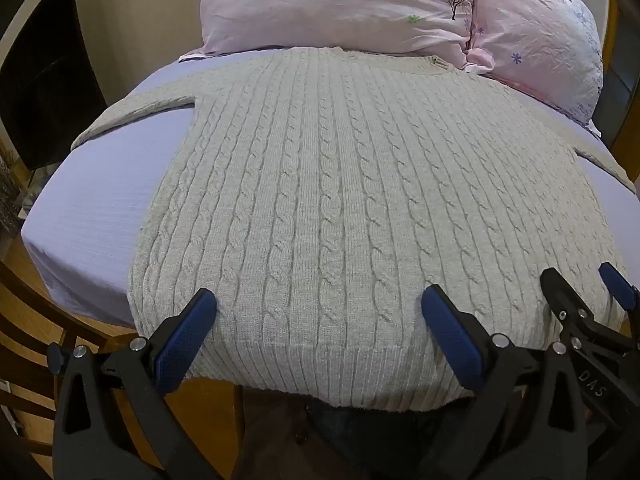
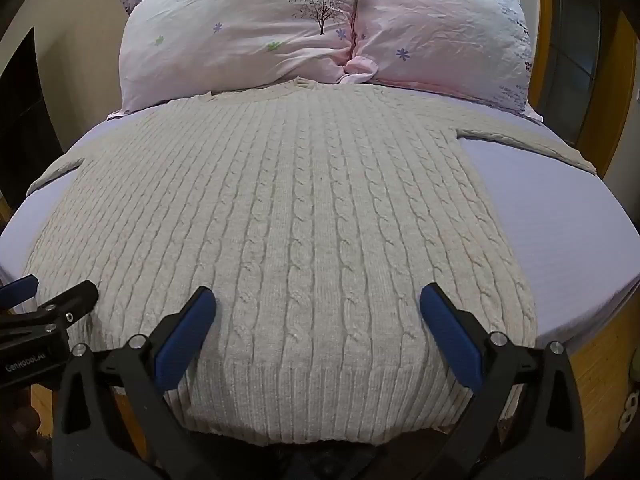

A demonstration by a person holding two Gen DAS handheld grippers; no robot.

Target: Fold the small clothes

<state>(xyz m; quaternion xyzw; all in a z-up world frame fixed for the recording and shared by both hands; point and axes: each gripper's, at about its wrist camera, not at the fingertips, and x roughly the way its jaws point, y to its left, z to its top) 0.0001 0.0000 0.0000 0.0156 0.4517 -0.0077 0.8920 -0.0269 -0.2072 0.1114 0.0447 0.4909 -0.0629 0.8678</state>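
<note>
**Sweater flat on bed, both tongs spread at hem**

Cream cable-knit sweater point(image 1: 340, 184) lies flat and unfolded on a bed with a lilac sheet point(image 1: 92, 208), collar at the far end touching two pink floral pillows point(image 2: 248, 40), ribbed hem hanging slightly over the near edge. Both sleeves spread out sideways on the sheet.

Left tongs point(image 1: 318, 300) spread wide, blue pads over the left half of the hem area, nothing pinched. Right tongs point(image 2: 318, 300) likewise spread wide over the right half of the hem, nothing pinched. Whether pad tips touch the knit: cannot tell. Each tongs shows at the edge of the other's view, just beside it. Wooden floor point(image 1: 36, 280) below the bed.
</note>
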